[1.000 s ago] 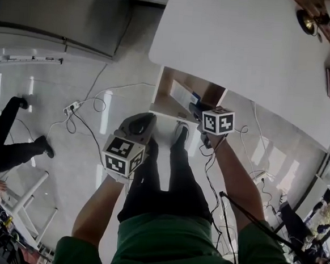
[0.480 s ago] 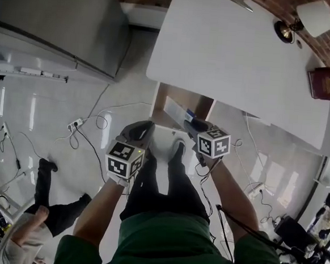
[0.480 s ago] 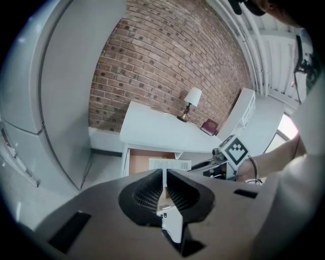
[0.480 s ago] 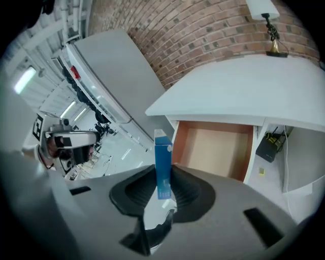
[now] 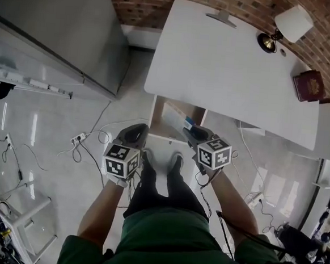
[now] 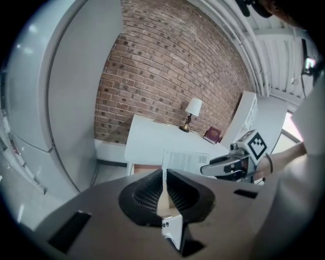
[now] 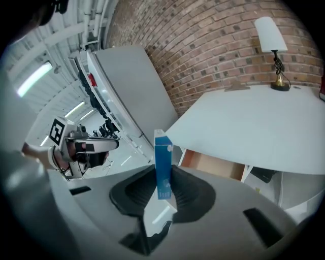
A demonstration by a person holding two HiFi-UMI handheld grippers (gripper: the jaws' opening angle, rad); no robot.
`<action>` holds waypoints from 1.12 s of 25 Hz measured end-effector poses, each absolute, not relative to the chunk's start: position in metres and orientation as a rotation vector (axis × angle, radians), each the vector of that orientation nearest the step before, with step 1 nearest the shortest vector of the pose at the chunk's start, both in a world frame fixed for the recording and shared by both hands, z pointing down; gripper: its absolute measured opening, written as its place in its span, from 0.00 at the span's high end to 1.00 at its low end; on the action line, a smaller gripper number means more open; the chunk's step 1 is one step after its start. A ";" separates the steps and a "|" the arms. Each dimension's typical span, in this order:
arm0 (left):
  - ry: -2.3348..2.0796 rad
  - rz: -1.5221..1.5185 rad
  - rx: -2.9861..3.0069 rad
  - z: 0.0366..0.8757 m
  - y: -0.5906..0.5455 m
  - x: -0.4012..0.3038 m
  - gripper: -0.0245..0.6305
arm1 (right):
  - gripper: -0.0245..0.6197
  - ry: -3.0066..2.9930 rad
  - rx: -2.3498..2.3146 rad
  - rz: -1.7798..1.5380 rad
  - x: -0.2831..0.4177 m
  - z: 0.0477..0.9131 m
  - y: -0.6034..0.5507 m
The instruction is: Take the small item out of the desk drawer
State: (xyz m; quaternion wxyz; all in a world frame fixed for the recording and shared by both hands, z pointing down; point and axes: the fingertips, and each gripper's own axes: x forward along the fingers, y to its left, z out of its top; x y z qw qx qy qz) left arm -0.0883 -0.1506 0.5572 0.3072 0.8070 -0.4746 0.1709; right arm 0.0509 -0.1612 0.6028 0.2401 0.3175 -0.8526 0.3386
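Head view, mid-frame: your right gripper (image 5: 194, 135) was clamped on the small blue carton (image 5: 188, 125), pads pressing on its narrow sides. In the right gripper view the carton stood upright between the jaws, its top well above them, blue edge facing the camera.

The carton sat at the centre of the head view, just below the near edge of the white desk (image 5: 227, 65), over the mouth of the open drawer (image 5: 158, 107). From the right gripper view the drawer lay behind and to the right of the carton, apart from it.

Your left gripper (image 5: 135, 134) hung beside the right one, left of centre, jaws drawn together with only a thin slit showing and nothing held. Its view caught the carton's pale printed face at centre right, in the other gripper's hold.

On the desk, upper right of the head view: a table lamp (image 5: 288, 25) and a dark red book (image 5: 308, 86). A brick wall (image 5: 164, 0) ran along the top.
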 end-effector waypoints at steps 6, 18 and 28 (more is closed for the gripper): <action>-1.298 0.436 2.165 0.525 -0.151 -0.089 0.94 | 0.82 -2.427 0.904 0.831 0.049 0.545 -0.164; -1.389 0.345 2.261 0.449 -0.163 -0.097 0.94 | 0.82 -2.545 0.986 0.670 0.050 0.460 -0.175; -1.450 0.222 2.371 0.375 -0.169 -0.096 0.94 | 0.82 -2.683 1.071 0.519 0.050 0.374 -0.177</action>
